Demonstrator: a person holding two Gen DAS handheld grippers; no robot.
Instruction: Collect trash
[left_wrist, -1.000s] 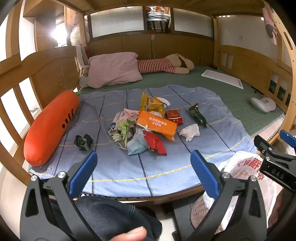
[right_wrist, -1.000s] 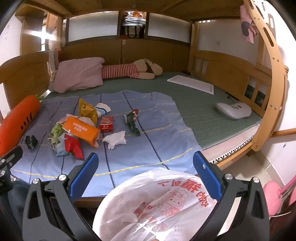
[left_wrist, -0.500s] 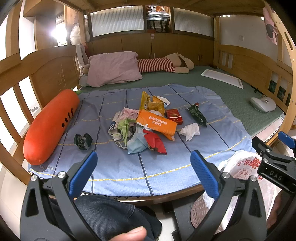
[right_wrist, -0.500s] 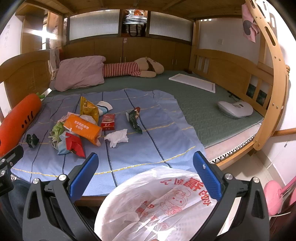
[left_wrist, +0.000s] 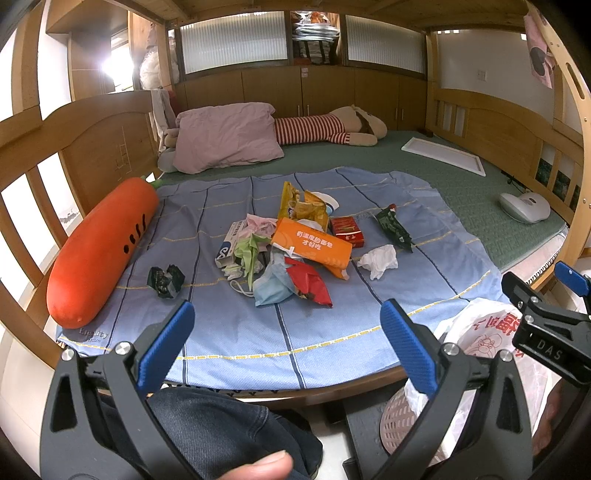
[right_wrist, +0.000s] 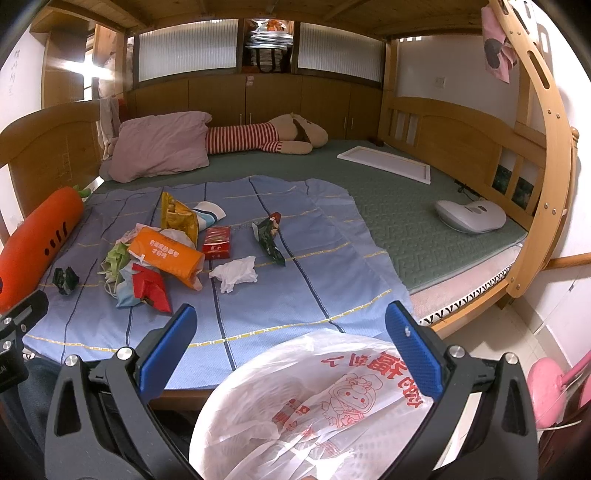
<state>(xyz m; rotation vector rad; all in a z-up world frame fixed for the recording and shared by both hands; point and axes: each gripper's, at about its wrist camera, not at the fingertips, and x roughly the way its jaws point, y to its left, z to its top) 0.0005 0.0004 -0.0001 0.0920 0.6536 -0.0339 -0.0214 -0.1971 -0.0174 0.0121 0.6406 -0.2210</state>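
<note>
From the left wrist view, the left gripper (left_wrist: 286, 328) hangs wide open and empty at the bed's near edge; the heap of wrappers, topped by a flat orange packet (left_wrist: 312, 245) lying crosswise, sits straight ahead on the blue striped sheet (left_wrist: 229, 332).

From the right wrist view, the right gripper (right_wrist: 290, 341), also gaping and empty, hovers over the white plastic bin bag (right_wrist: 314, 398); the crumpled white tissue (right_wrist: 234, 273) lies nearest it, ahead and slightly left.
</note>
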